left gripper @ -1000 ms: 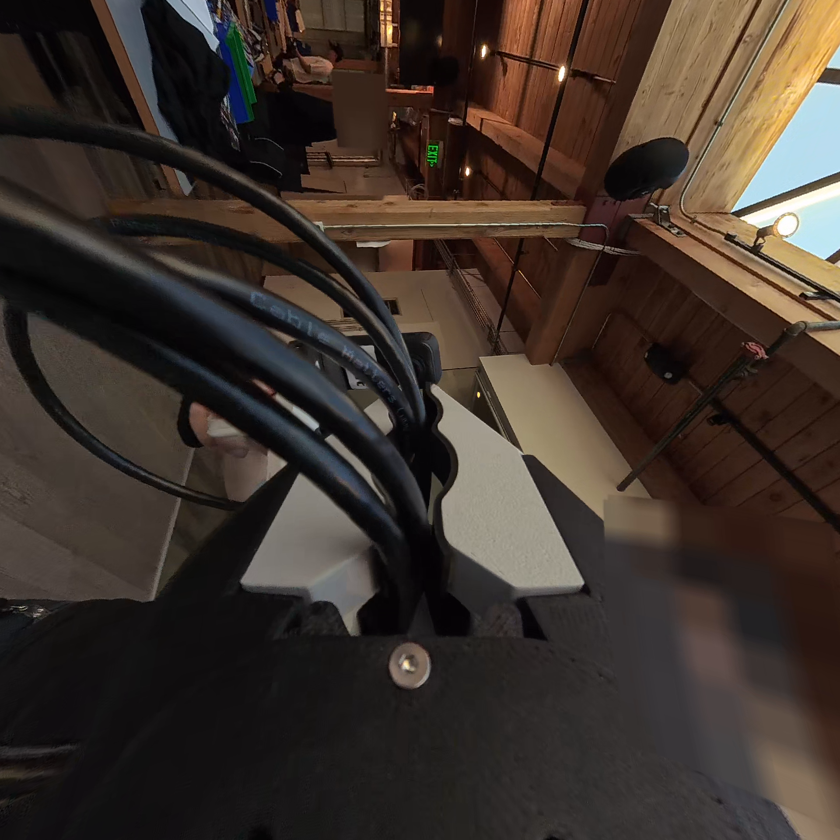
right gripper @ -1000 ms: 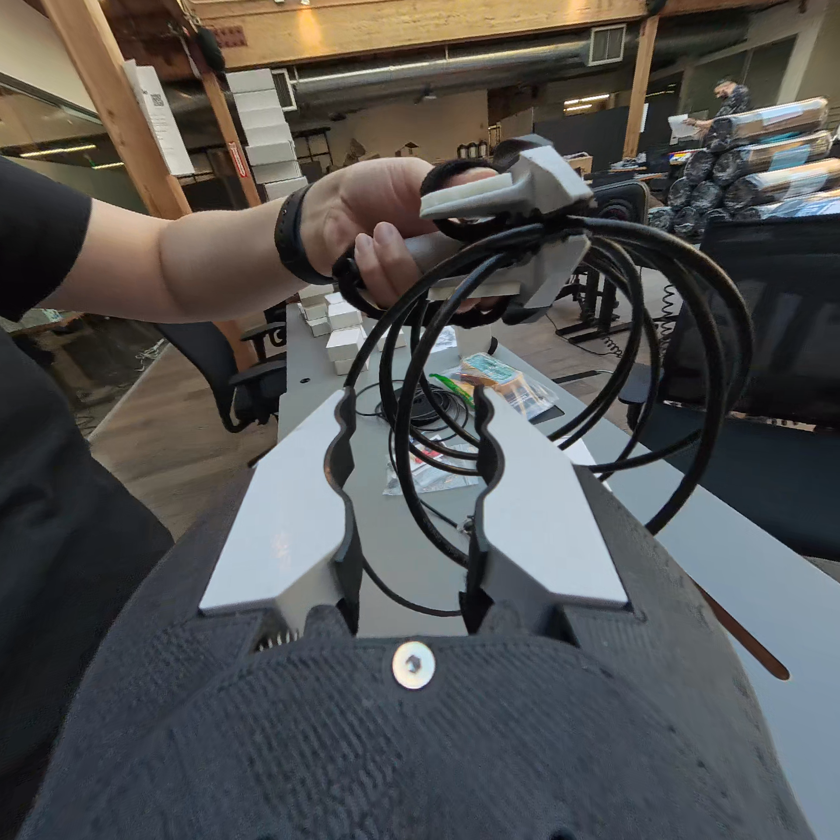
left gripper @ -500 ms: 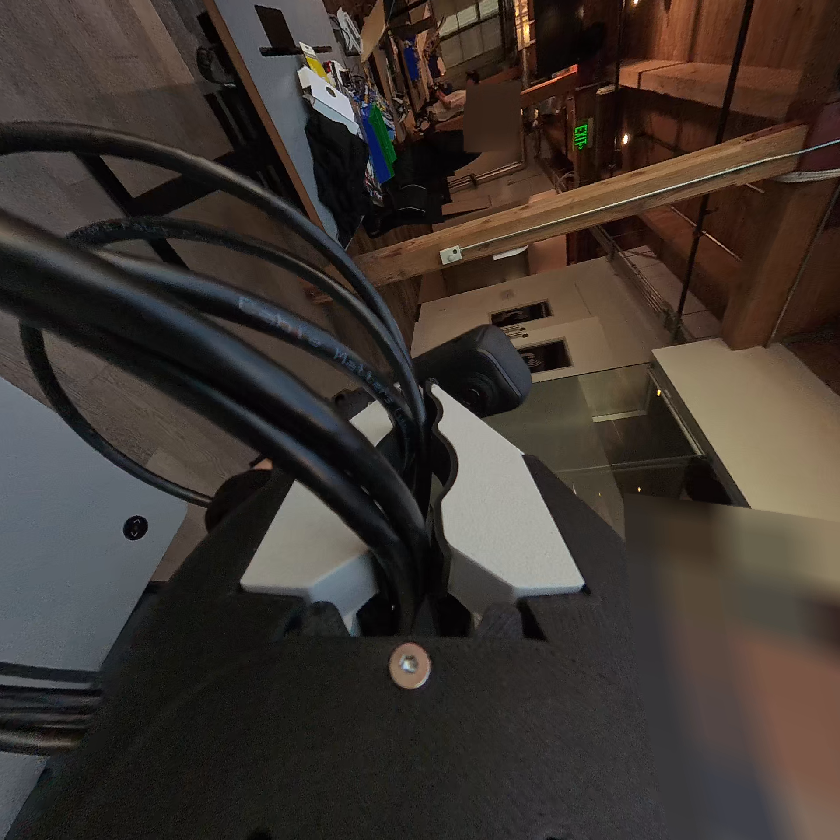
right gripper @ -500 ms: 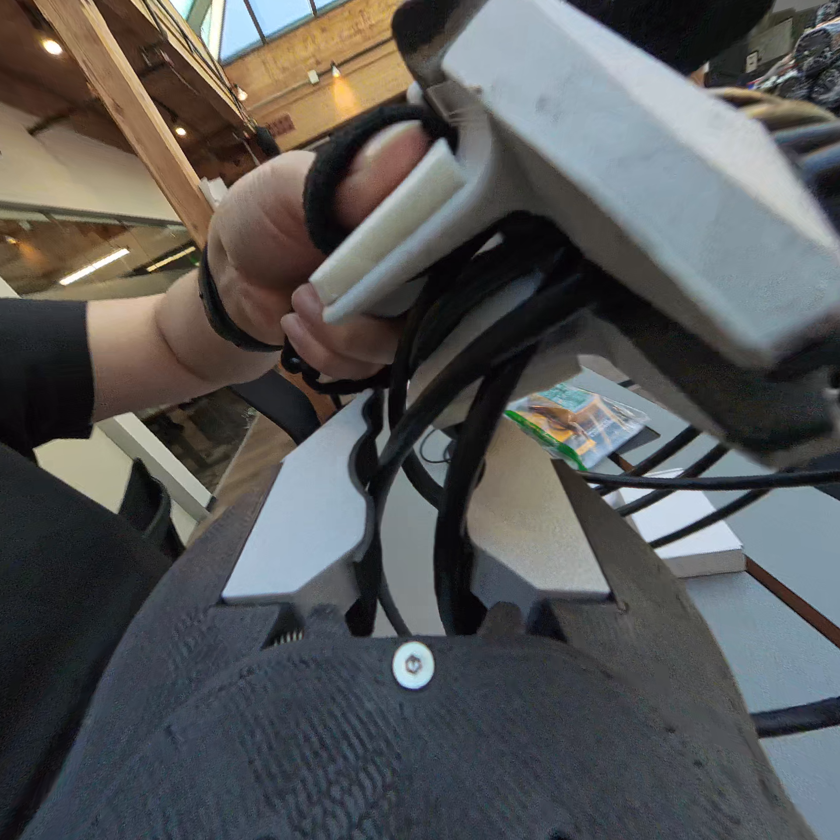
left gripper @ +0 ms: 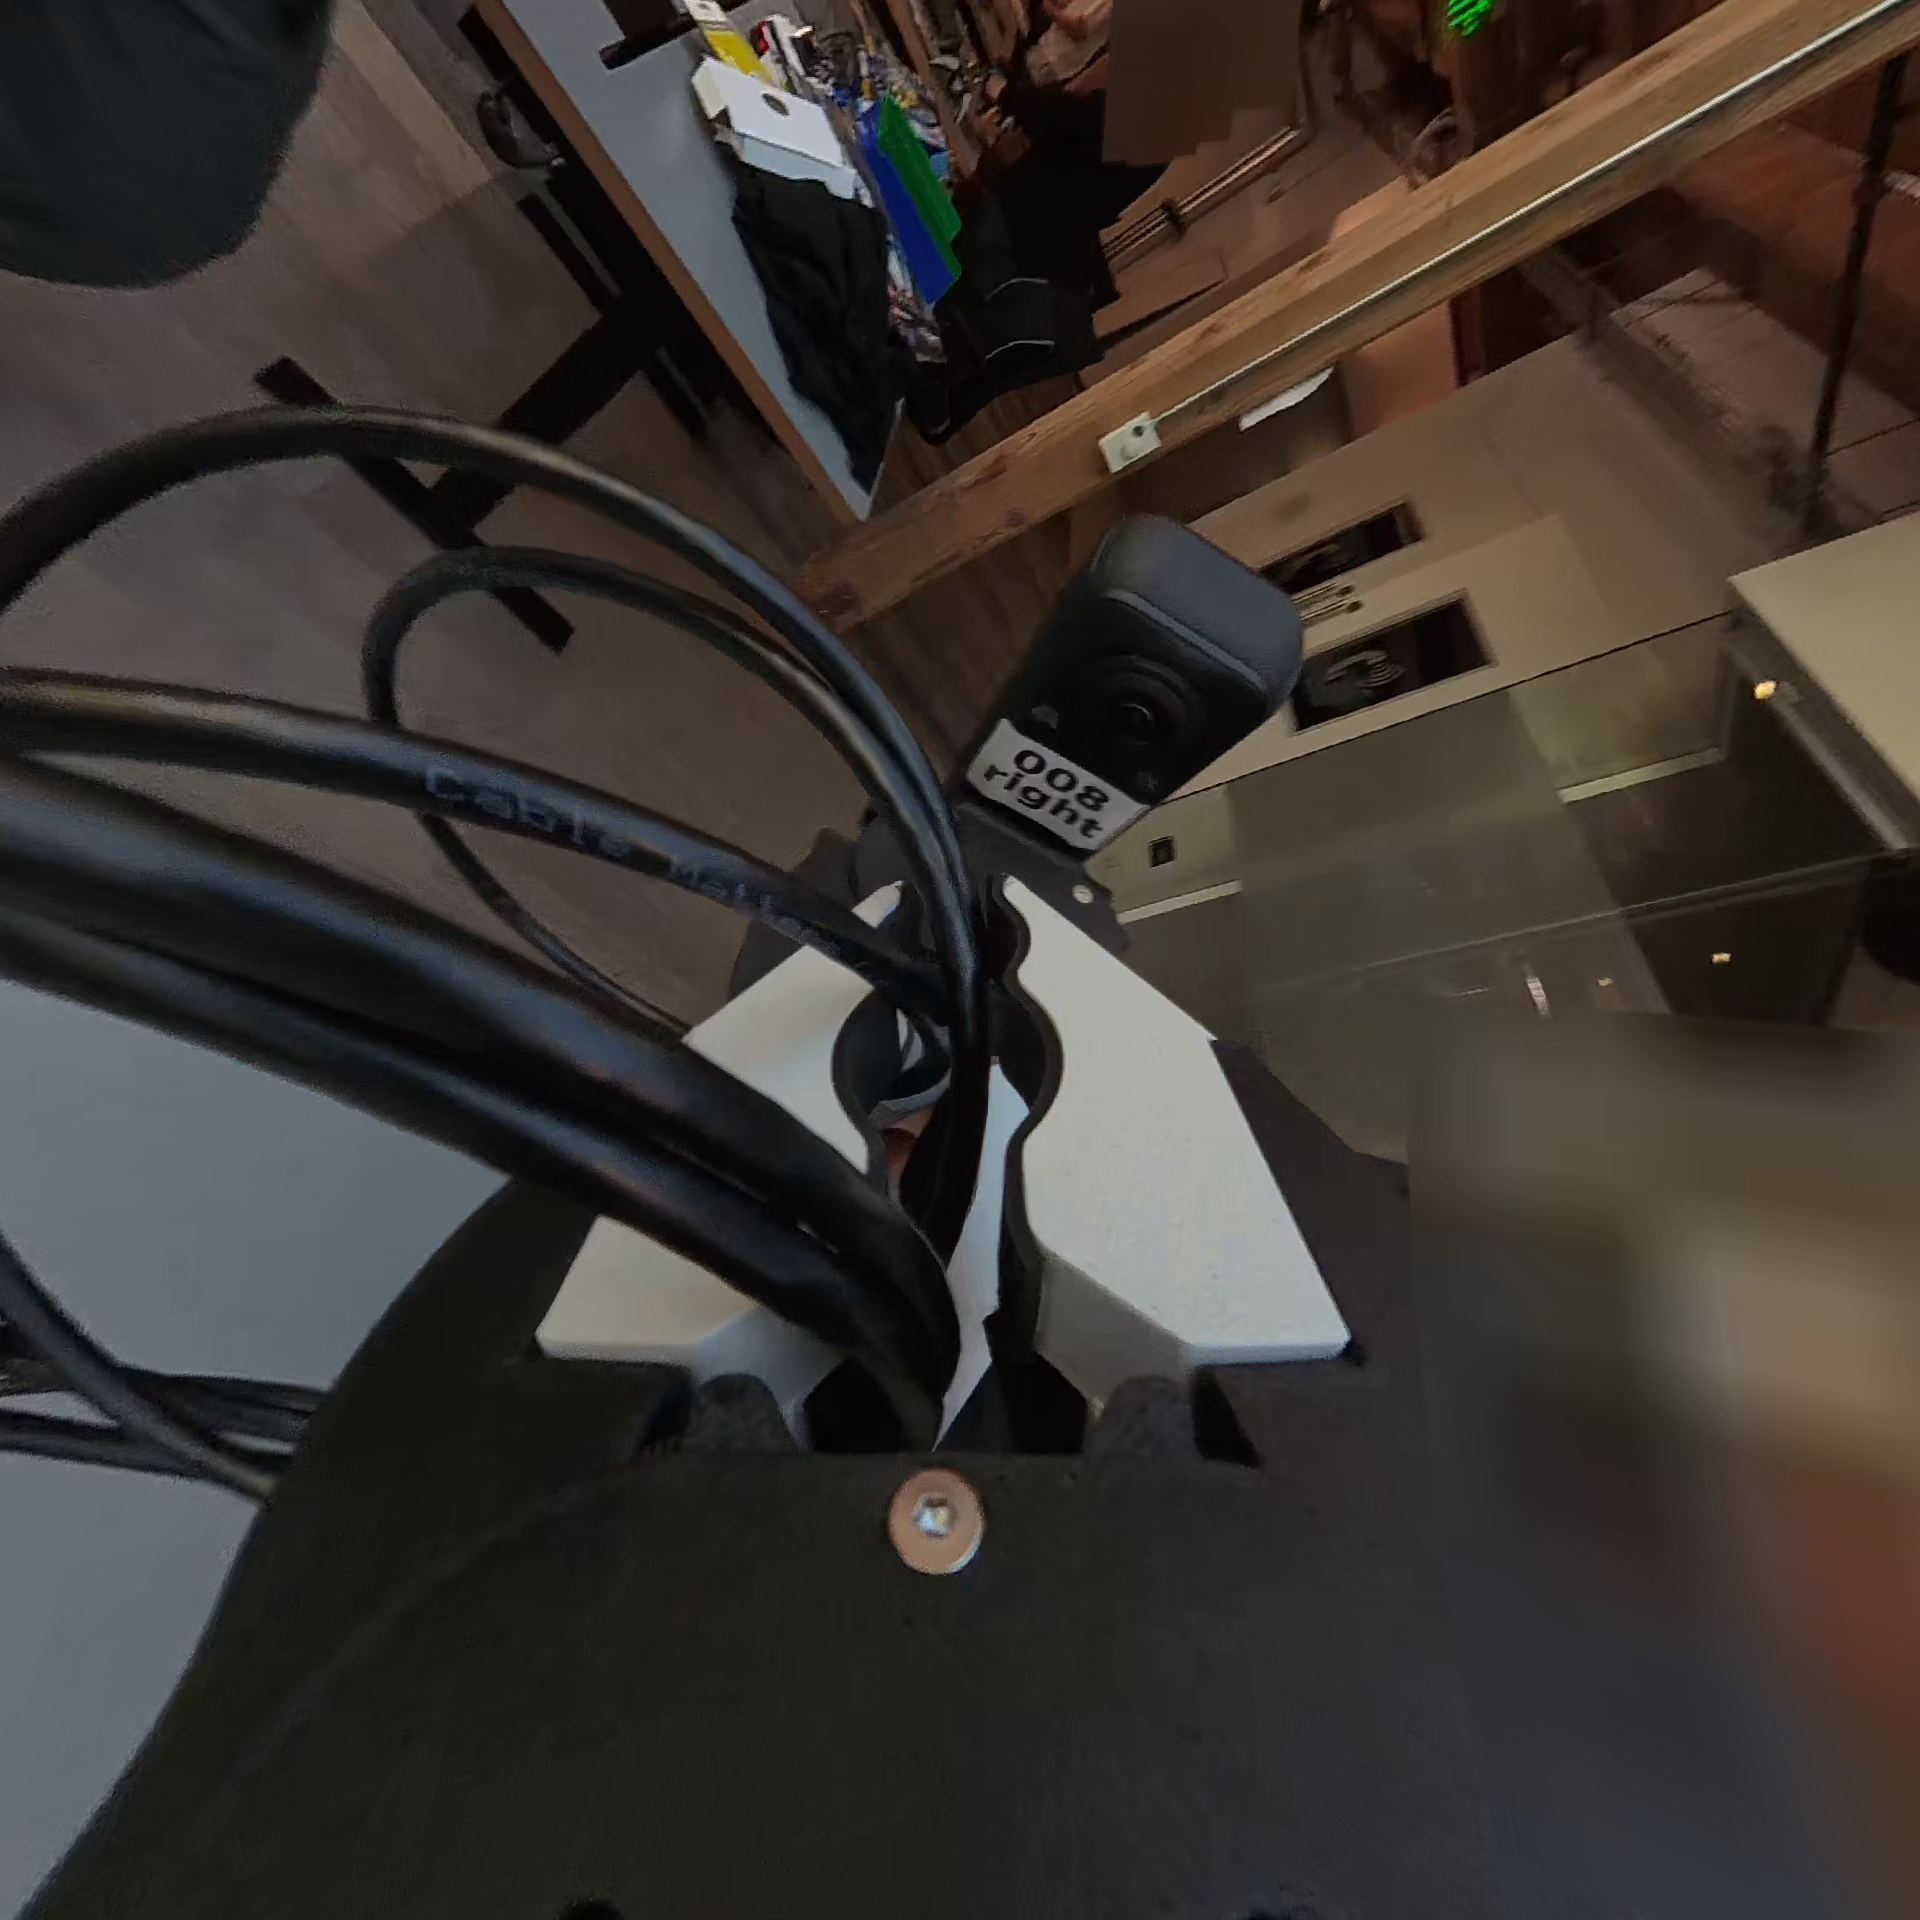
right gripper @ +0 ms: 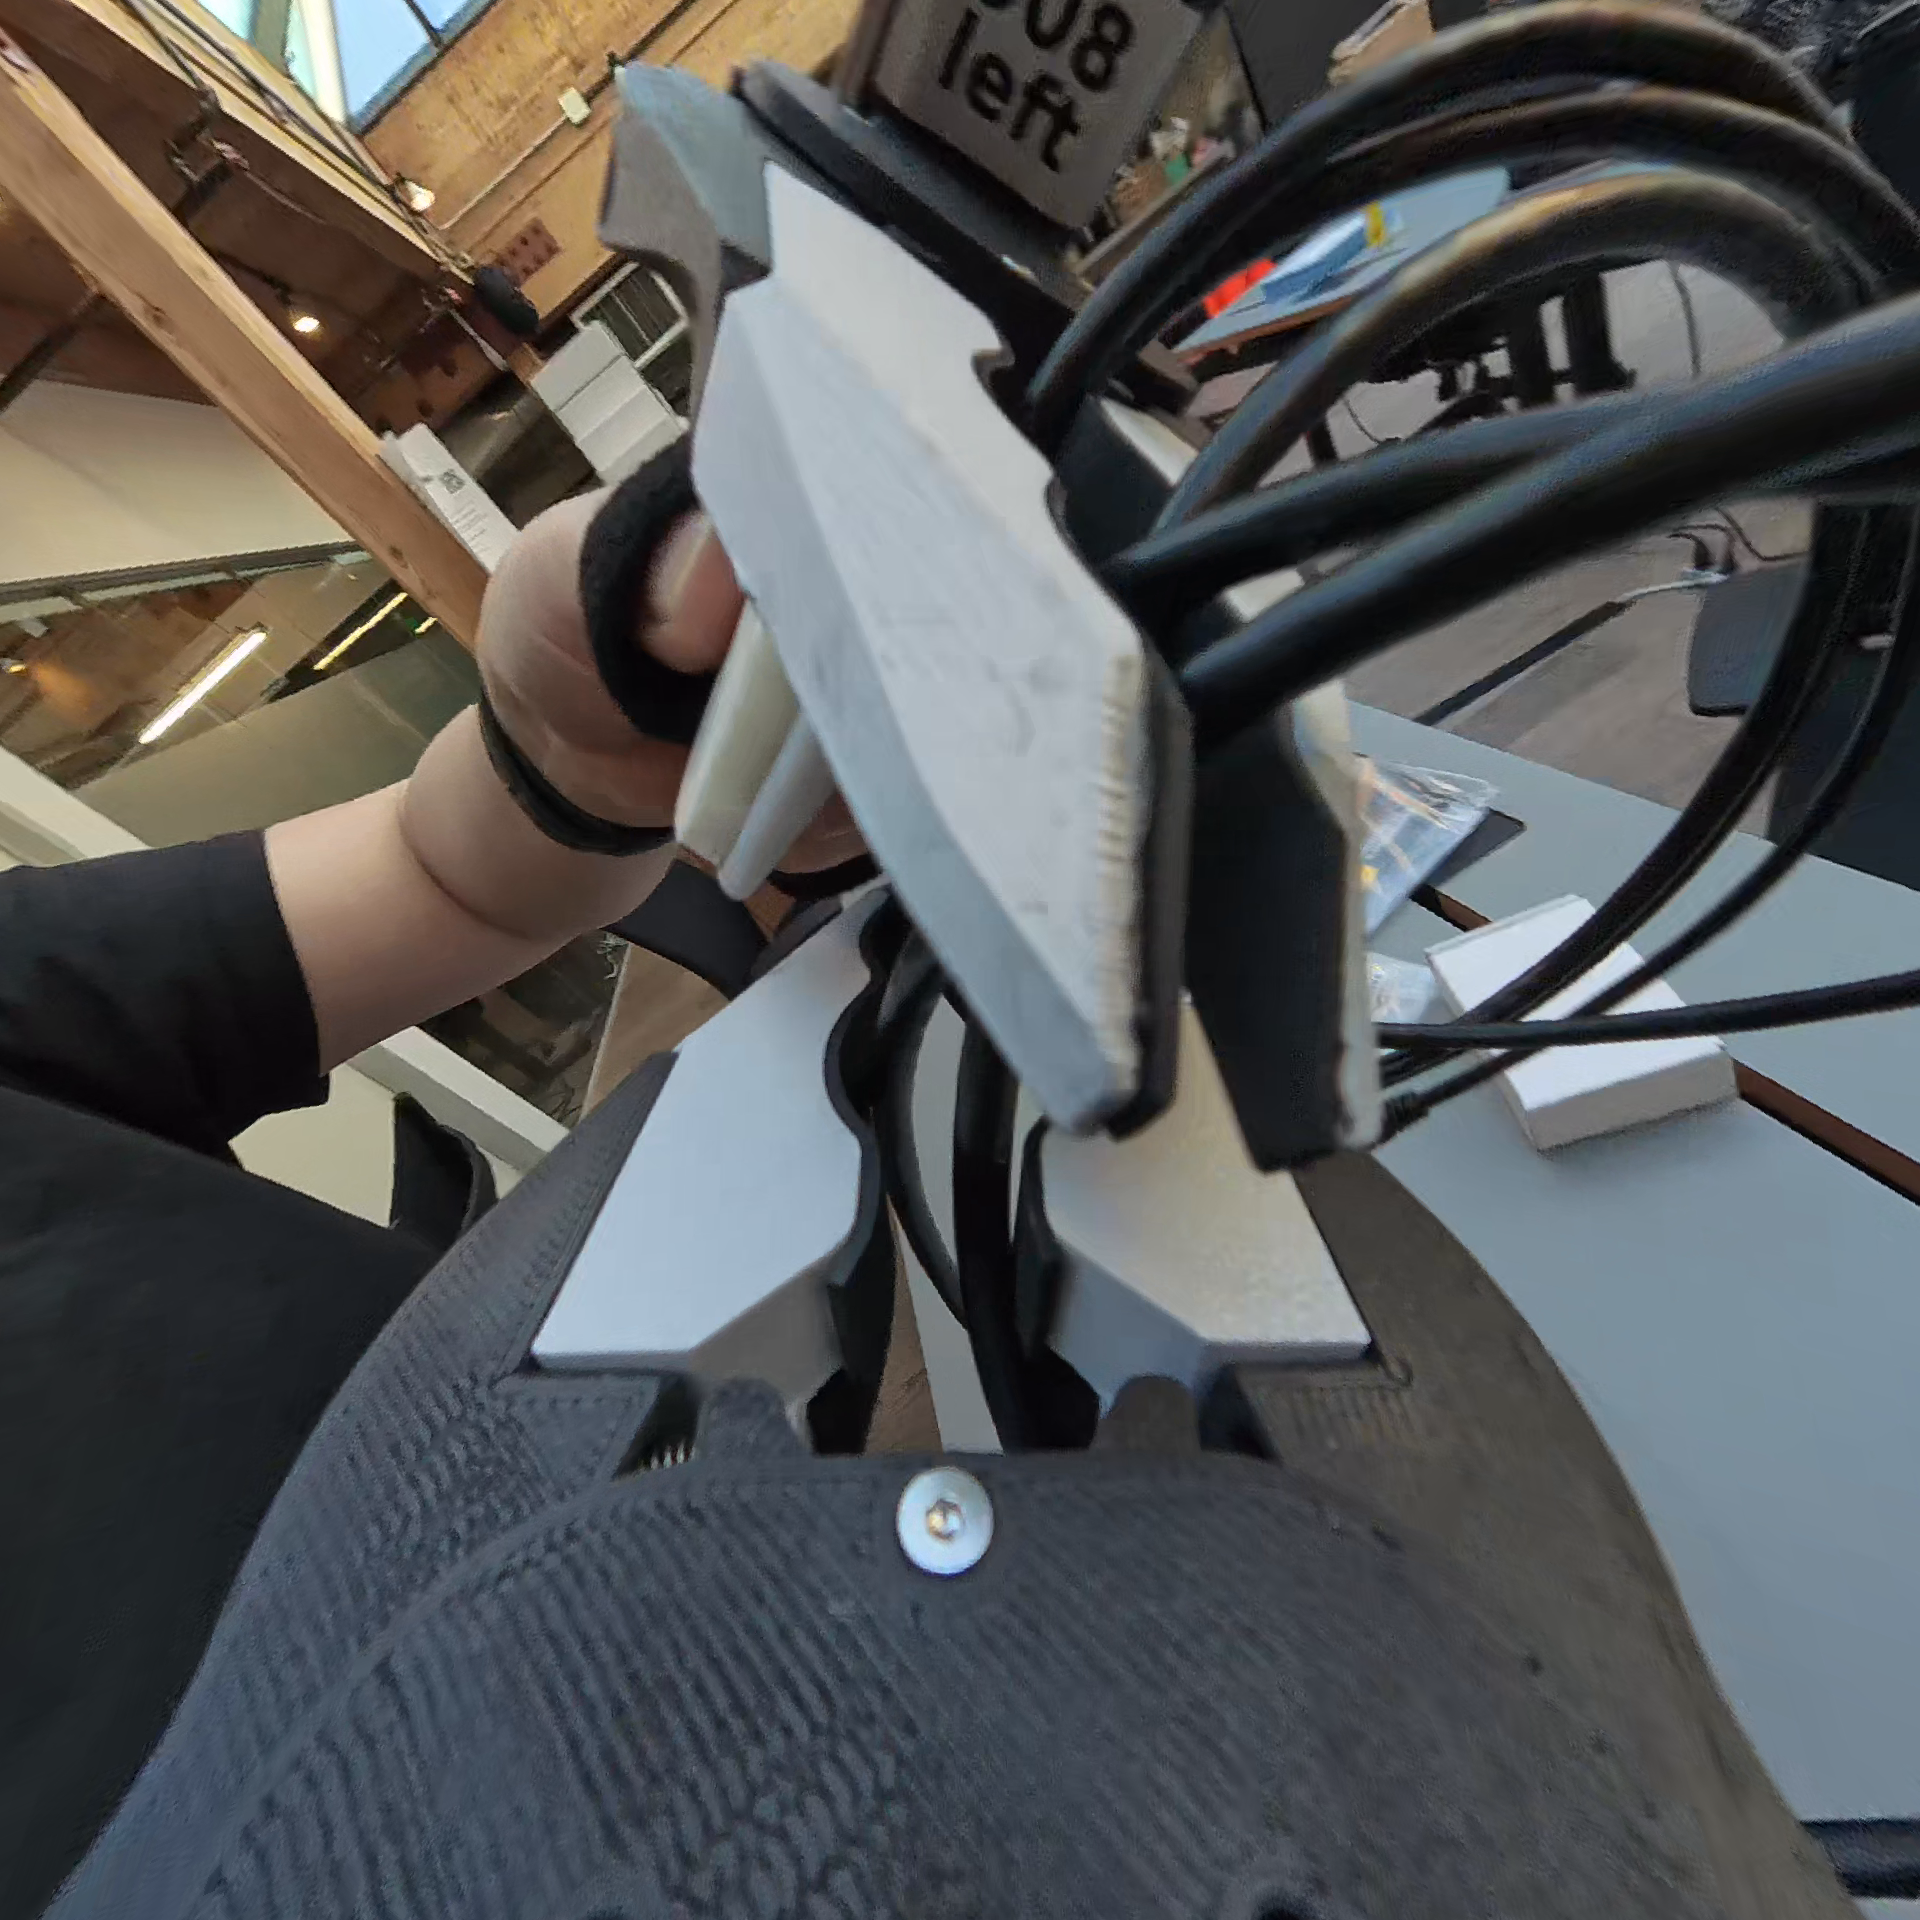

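Black cable (left gripper: 582, 1049), coiled in several loops, fills the left wrist view. We have the left gripper (left gripper: 961, 1049) closed on the bundle: its jaws stand almost together with the strands pinched between them, so the loops stay gathered and fan out to the left in the air, above a grey tabletop (left gripper: 187, 1174). Just past the tips we see the right gripper's camera (left gripper: 1153, 686), facing back at us, which puts the two tools nose to nose.

In the right wrist view, the right gripper (right gripper: 951, 1153) has its jaws drawn in to a narrow gap, with two strands of the cable (right gripper: 982, 1195) running down through it; they look gripped, though we cannot tell how firmly. The left gripper (right gripper: 1226, 935) crosses just above, held by a hand (right gripper: 561, 665) with a black strap over a finger. The loops arc off to the right over the tabletop (right gripper: 1714, 1299), where a white box (right gripper: 1579, 1039) and clear packets (right gripper: 1423, 831) lie beneath them.
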A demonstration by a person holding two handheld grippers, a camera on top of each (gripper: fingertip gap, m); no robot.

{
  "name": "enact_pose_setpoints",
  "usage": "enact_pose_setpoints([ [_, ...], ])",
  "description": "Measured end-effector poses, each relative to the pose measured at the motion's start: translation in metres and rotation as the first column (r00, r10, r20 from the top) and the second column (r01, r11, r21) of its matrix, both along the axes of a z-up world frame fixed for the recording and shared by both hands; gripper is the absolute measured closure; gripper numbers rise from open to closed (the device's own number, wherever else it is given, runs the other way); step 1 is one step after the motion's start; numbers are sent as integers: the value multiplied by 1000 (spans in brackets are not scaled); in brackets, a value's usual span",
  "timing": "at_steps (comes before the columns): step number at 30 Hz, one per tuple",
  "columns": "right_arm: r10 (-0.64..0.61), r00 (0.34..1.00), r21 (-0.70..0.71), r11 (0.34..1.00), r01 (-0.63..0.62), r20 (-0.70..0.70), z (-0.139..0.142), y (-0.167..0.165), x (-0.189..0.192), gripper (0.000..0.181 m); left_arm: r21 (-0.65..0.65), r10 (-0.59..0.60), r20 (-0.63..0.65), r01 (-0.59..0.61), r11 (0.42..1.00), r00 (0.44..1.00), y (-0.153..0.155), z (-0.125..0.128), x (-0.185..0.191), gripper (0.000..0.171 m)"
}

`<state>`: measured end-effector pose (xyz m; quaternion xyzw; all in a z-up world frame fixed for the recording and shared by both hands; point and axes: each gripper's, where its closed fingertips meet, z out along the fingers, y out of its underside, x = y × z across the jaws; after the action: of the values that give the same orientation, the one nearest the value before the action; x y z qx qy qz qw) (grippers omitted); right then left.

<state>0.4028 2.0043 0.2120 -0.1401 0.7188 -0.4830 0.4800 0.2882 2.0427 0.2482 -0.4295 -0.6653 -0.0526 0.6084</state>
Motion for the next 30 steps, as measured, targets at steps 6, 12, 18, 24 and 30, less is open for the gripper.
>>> enact_pose_setpoints([
  [6,-238,940,58,964,259,-243,-58,-22,-24,112,100,234,-16,-231,968,972,-25,-37,-17,166],
  [12,-469,647,-48,830,556,-602,-118,-27,-66,104,142,384,112,-397,907,917,-41,-94,-39,167],
  [18,-527,574,-150,804,575,-627,-118,-22,-72,159,298,568,56,-557,775,821,-65,-83,-44,165],
  [24,-546,427,-259,784,565,-720,-121,-29,-84,164,513,671,22,-585,628,741,-87,-73,-36,160],
  [30,-541,332,-378,813,444,-773,-109,-38,-84,181,674,725,28,-549,494,688,-104,-60,-22,158],
])
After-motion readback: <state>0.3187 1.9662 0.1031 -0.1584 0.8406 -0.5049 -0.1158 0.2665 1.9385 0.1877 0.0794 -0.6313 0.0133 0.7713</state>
